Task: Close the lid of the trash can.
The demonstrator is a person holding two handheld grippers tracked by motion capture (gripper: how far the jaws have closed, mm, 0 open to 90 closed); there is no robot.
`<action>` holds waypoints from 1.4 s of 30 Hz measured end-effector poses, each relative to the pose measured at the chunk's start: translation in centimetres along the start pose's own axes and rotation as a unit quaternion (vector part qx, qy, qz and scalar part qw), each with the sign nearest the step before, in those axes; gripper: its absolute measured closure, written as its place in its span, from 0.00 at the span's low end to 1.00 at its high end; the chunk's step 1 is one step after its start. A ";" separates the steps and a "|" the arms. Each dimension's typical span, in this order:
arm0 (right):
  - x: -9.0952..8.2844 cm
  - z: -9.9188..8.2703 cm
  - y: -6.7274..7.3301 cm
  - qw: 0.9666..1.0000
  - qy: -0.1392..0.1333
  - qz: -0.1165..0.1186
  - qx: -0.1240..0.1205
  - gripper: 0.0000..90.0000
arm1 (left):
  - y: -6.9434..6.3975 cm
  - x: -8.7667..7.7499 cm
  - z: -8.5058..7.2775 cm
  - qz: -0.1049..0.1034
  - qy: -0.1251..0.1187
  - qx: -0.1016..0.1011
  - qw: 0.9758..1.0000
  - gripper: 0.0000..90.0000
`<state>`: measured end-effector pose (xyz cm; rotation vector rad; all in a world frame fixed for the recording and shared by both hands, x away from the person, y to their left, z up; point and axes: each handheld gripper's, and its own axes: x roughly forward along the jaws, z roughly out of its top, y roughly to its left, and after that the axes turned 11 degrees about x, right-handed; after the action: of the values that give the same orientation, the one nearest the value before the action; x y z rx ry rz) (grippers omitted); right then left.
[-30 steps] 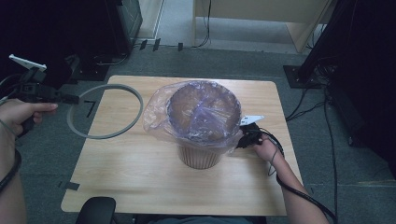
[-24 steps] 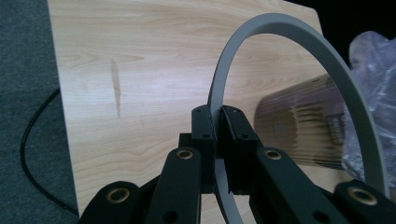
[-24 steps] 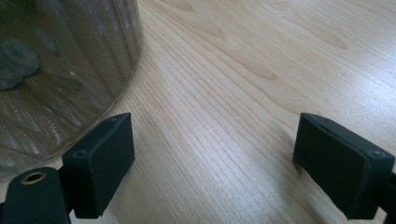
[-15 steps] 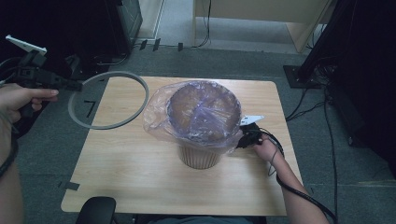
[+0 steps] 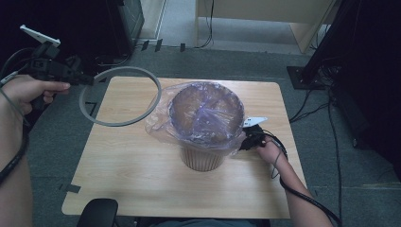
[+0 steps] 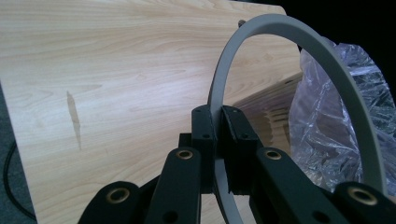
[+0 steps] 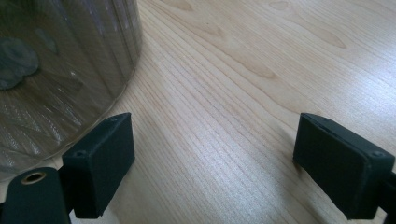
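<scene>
A grey ring (image 5: pixel 120 96) hangs in the air over the table's left part, with my left gripper (image 5: pixel 86 79) shut on its rim. In the left gripper view the black pads (image 6: pixel 217 135) pinch the grey ring (image 6: pixel 327 65) edge-on. A brown ribbed bin (image 5: pixel 203 156) stands mid-table, lined with a clear plastic bag (image 5: pixel 203 111) draped over its mouth. My right gripper (image 5: pixel 247 140) rests open on the table just right of the bin. In the right gripper view its jaws (image 7: pixel 212 163) stand wide apart with bare wood between them, and the bin wall (image 7: pixel 60 60) is at the left.
The wooden table (image 5: pixel 142 179) has bare room in front and to the left of the bin. Dark cabinets (image 5: pixel 71 28) stand behind the left side, cables (image 5: pixel 312 94) and black equipment at the right. A black chair part (image 5: pixel 97 213) shows at the near edge.
My left hand has lifted the grey ring up and to the right, nearer the bin. The right hand and its gripper have stayed where they were.
</scene>
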<state>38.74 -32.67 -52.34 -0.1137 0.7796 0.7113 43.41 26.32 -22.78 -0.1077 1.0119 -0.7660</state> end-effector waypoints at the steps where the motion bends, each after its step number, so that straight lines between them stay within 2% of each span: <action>1: 0.0 0.0 0.0 1.000 0.000 0.000 0.000 0.13 | -0.2 0.1 0.2 -0.001 0.001 0.003 1.000 0.94; 21: -0.1 -0.2 0.1 1.000 -0.001 -0.003 0.002 0.13 | -3.3 3.1 3.5 -0.014 0.021 0.048 0.999 0.94; 32: -0.1 -0.2 0.1 1.000 -0.002 -0.002 0.001 0.13 | -4.8 5.0 4.6 -0.021 0.033 0.075 0.996 0.94; 42: -0.2 -0.2 0.1 1.000 -0.001 -0.002 0.001 0.13 | -5.5 6.6 5.0 -0.027 0.046 0.083 0.995 0.94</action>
<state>38.48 -32.75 -52.36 -0.1120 0.7773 0.7063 46.47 16.82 -22.51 0.0447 1.0324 -0.9078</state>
